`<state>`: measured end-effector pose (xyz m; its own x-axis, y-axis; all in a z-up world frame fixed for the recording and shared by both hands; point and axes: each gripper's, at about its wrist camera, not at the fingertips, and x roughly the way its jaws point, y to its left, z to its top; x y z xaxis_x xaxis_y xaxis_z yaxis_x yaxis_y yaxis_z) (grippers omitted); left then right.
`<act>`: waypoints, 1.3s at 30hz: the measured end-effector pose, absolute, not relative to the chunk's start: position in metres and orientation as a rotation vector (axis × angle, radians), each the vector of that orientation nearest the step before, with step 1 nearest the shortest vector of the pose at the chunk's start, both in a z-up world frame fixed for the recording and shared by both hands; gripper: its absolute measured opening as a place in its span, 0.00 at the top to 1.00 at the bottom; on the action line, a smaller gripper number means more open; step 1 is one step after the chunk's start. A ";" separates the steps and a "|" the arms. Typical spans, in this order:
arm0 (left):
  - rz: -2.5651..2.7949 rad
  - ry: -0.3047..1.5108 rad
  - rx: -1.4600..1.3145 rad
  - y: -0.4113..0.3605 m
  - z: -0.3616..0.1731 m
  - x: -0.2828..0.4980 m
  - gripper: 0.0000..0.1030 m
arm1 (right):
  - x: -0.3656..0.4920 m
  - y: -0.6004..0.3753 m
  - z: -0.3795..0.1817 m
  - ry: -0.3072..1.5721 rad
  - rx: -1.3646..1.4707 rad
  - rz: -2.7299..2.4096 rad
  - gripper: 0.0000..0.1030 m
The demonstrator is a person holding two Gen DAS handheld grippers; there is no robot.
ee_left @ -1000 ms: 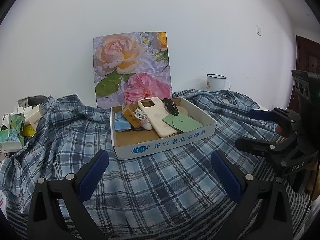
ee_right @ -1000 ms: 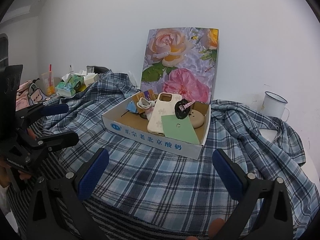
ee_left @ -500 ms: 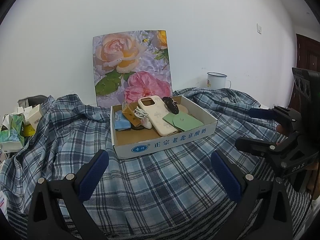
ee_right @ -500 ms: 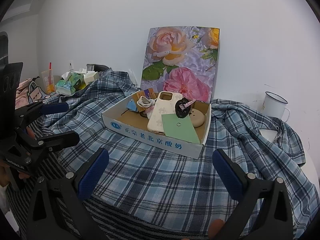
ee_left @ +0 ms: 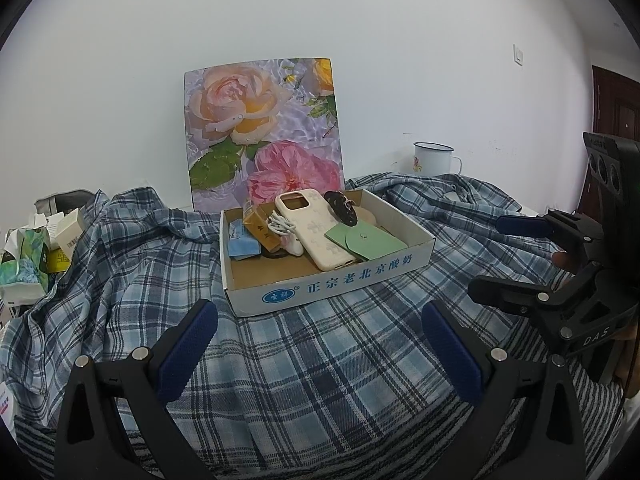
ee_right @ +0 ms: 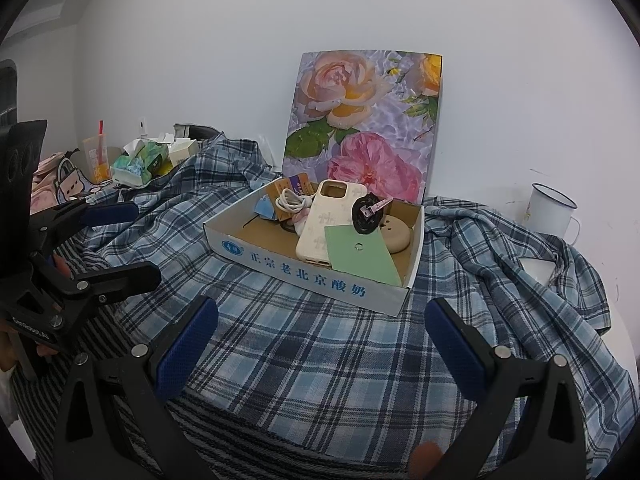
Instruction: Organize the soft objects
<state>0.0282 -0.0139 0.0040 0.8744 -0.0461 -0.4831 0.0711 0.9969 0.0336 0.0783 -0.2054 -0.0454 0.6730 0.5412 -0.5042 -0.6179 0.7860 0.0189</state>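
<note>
A blue plaid shirt [ee_left: 304, 364] [ee_right: 320, 344] lies spread over the table. On it sits a shallow cardboard box [ee_left: 344, 284] [ee_right: 304, 272] holding a cream phone case [ee_left: 316, 232] [ee_right: 324, 220], a green pouch [ee_left: 364, 240] [ee_right: 360, 256], a white cable [ee_left: 280, 222] [ee_right: 292, 200], a black hair tie [ee_left: 340, 208] [ee_right: 366, 216] and small packets. My left gripper [ee_left: 320, 344] [ee_right: 108, 240] is open in front of the box with nothing between its fingers. My right gripper [ee_right: 320, 344] [ee_left: 508, 256] is open too, to the right of the box.
A rose-printed board [ee_left: 260, 132] [ee_right: 360, 128] leans on the wall behind the box. A white enamel mug [ee_left: 434, 158] [ee_right: 550, 210] stands at the back right. Tissue packs and small cartons [ee_left: 32, 248] [ee_right: 140, 162] crowd the left edge. A dark door [ee_left: 616, 112] is at far right.
Both grippers have drifted slightly; the box sits a touch higher in the right wrist view. Both stay open and nothing has been taken hold of.
</note>
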 end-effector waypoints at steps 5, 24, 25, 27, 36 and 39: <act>-0.062 0.504 0.051 -0.013 0.004 0.028 0.00 | 0.079 -0.205 -0.046 0.517 -0.160 0.656 0.00; -0.063 0.508 0.054 -0.013 0.004 0.029 0.00 | 0.081 -0.203 -0.049 0.529 -0.179 0.663 0.00; -0.063 0.508 0.054 -0.013 0.004 0.029 0.00 | 0.081 -0.203 -0.049 0.529 -0.179 0.663 0.00; -0.063 0.508 0.054 -0.013 0.004 0.029 0.00 | 0.081 -0.202 -0.049 0.531 -0.181 0.664 0.00; -0.062 0.510 0.055 -0.012 0.003 0.029 0.00 | 0.081 -0.202 -0.051 0.536 -0.187 0.666 0.00; -0.063 0.509 0.056 -0.013 0.003 0.029 0.00 | 0.081 -0.202 -0.051 0.537 -0.190 0.666 0.00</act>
<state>0.0295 -0.0128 0.0034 0.8711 -0.0465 -0.4889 0.0742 0.9965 0.0374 0.0811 -0.2021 -0.0507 0.6570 0.5363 -0.5298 -0.6317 0.7752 0.0013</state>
